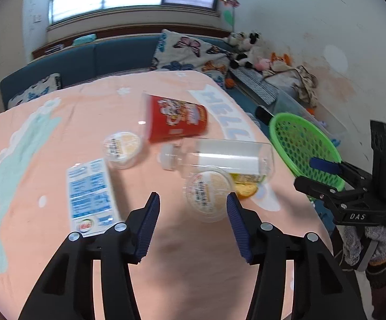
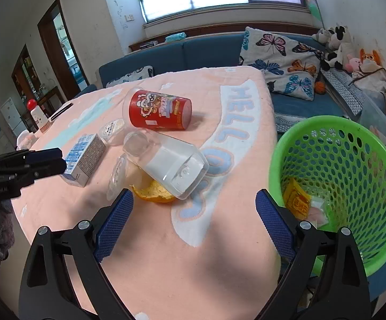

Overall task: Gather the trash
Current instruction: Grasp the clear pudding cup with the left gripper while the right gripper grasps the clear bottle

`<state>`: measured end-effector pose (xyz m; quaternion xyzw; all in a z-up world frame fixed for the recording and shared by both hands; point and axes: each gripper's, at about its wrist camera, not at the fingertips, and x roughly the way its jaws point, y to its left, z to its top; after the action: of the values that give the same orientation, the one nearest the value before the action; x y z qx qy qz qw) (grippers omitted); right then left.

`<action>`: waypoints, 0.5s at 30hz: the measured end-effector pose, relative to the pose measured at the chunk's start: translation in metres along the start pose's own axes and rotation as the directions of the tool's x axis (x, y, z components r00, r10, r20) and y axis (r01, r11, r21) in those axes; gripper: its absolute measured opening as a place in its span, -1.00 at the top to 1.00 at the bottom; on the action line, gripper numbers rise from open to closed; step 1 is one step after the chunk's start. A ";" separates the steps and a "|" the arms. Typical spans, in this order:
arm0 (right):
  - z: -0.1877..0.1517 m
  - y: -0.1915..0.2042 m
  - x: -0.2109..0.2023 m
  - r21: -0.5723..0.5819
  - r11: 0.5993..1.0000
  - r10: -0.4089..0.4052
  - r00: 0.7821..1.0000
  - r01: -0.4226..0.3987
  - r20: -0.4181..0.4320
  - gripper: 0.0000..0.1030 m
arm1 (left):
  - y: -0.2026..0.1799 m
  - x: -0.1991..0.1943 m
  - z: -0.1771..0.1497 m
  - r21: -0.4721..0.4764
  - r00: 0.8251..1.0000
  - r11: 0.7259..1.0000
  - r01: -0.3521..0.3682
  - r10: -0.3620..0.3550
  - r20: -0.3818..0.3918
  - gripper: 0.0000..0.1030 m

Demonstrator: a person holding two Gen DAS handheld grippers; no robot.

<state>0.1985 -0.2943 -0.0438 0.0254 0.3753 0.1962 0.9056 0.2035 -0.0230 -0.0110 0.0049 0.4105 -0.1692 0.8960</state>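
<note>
The cloth over the worktop reads "HELLO" in pale blue, whole only in the right wrist view; the left wrist view cuts it to "HELL". The right gripper's body reads "DAS" in the left wrist view. Print on the red can, the carton and the two cup lids is too small to read. Trash lies mid-worktop: the can on its side at the far end, a clear bottle just near of it, resting on an orange peel, a cup beside the peel, another cup and the carton to the left. Only the right wrist view looks into the green basket off the right edge, where a yellow wrapper lies. The left gripper is released, holding nothing, the near cup just past its tips. The right gripper is spread wide and bare.
</note>
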 end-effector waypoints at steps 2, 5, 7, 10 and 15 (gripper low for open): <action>-0.001 -0.004 -0.001 0.007 1.000 -0.007 1.000 0.007 -0.002 -0.79 | -0.005 0.008 0.000 0.017 1.000 1.000 0.018 -0.018 -0.013 -0.06; -0.002 -0.010 -0.001 0.018 1.000 -0.016 1.000 0.016 -0.002 -0.79 | -0.010 0.020 0.001 0.021 0.999 0.999 0.035 -0.035 -0.032 -0.18; -0.002 -0.013 -0.001 0.026 1.000 -0.018 1.000 0.018 -0.002 -0.79 | -0.010 0.031 0.003 0.007 0.996 0.998 0.068 -0.067 -0.053 -0.24; -0.002 -0.016 -0.001 0.027 0.999 -0.021 1.000 0.022 -0.004 -0.79 | -0.010 0.048 0.007 0.004 0.994 0.997 0.081 -0.080 -0.080 -0.34; -0.003 -0.020 0.000 0.027 0.999 -0.027 1.000 0.027 -0.013 -0.79 | -0.012 0.072 0.011 0.026 0.991 0.997 0.068 -0.065 -0.116 -0.39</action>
<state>0.2035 -0.3133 -0.0502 0.0313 0.3839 0.1788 0.9053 0.2519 -0.0572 -0.0549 0.0145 0.4589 -0.2047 0.8645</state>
